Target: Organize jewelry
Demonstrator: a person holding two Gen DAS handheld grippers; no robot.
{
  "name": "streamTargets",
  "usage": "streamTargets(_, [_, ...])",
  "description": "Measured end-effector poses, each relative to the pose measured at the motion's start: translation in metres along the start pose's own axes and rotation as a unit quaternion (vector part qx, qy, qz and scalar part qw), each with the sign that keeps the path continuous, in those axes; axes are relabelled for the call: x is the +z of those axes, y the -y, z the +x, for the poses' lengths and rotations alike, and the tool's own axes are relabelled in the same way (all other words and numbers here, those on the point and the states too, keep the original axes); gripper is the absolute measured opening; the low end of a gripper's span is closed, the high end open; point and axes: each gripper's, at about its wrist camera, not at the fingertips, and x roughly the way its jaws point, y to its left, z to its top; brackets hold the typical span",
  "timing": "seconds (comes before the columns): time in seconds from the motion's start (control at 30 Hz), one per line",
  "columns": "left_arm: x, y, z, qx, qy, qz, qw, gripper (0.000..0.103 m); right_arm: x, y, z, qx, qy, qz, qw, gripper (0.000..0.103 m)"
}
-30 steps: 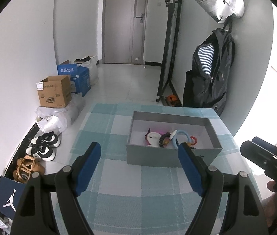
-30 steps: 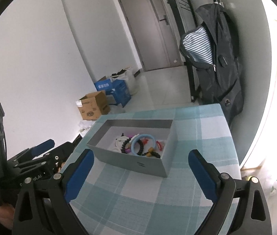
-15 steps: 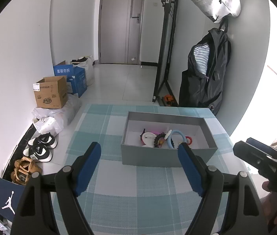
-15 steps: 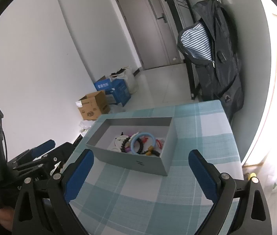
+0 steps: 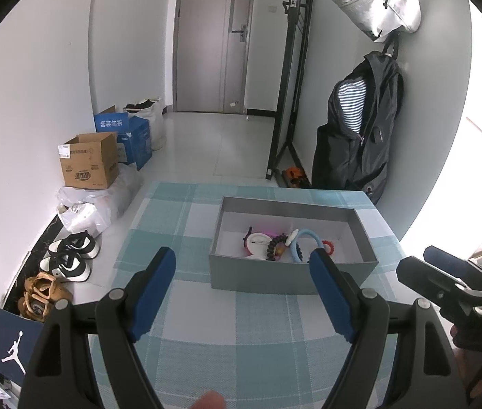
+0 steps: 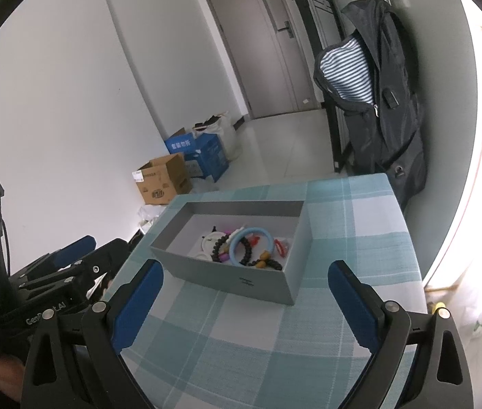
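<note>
Left wrist view
Left gripper (image 5: 242,267): jaws spread wide, nothing between the blue pads, touching nothing; it hangs over the checked desk (image 5: 206,358) on the near side of the grey box (image 5: 292,277).
Jewelry (image 5: 283,243): a tangle of bangles and beads lying on the floor of the grey box, toward its near wall.
Right gripper (image 5: 445,272): seen side-on to the right of the grey box, apart from it.

Right wrist view
Right gripper (image 6: 246,284): released, jaws wide, empty, short of the grey box (image 6: 241,277).
Jewelry (image 6: 247,245): inside the grey box, blue ring (image 6: 251,243) on top.
Left gripper (image 6: 70,255): left of the grey box, clear of it.
</note>
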Motion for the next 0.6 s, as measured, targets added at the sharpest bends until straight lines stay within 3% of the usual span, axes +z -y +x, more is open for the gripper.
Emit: streamTargets(0.6, [0.0009,0.0013,0.0004,-0.011,-0.005,0.003,0.9999,0.077,0.0005,0.0001,0.0028,-0.002,-0.003,0.001,1.000,0.098])
